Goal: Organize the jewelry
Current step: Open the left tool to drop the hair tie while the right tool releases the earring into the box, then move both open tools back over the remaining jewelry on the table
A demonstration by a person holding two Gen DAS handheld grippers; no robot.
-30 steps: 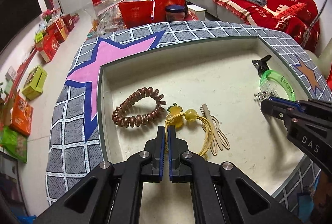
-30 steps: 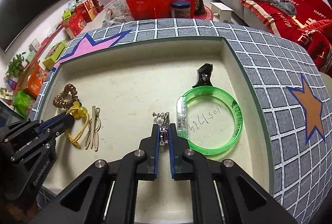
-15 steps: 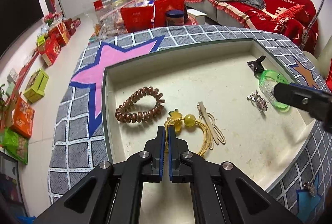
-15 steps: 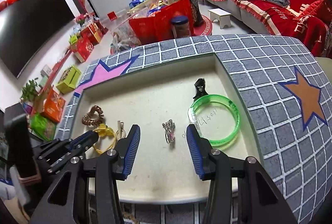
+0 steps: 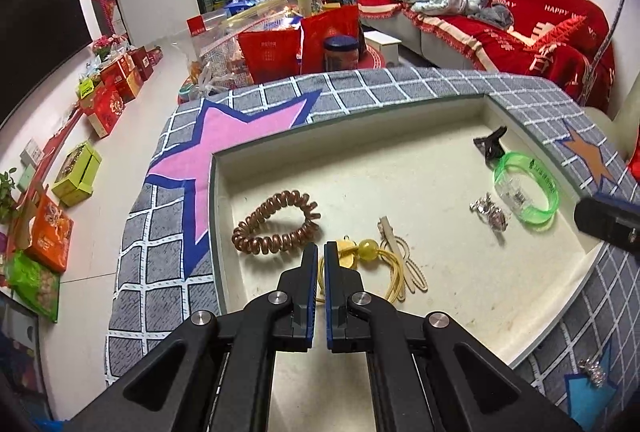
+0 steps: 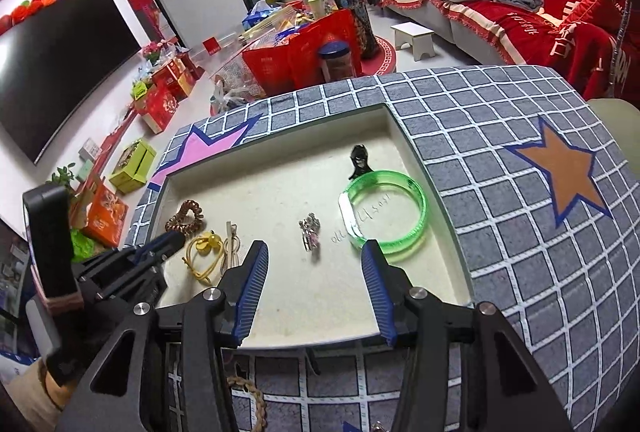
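The right gripper hangs wide open over the light, spiky earrings, best pinched mid-cluster, while the left gripper sits closed, gripping nothing.

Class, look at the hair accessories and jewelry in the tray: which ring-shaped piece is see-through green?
The green bangle, at the tray's right side beside the black clip; the coiled hair tie is brown, the elastic band yellow.
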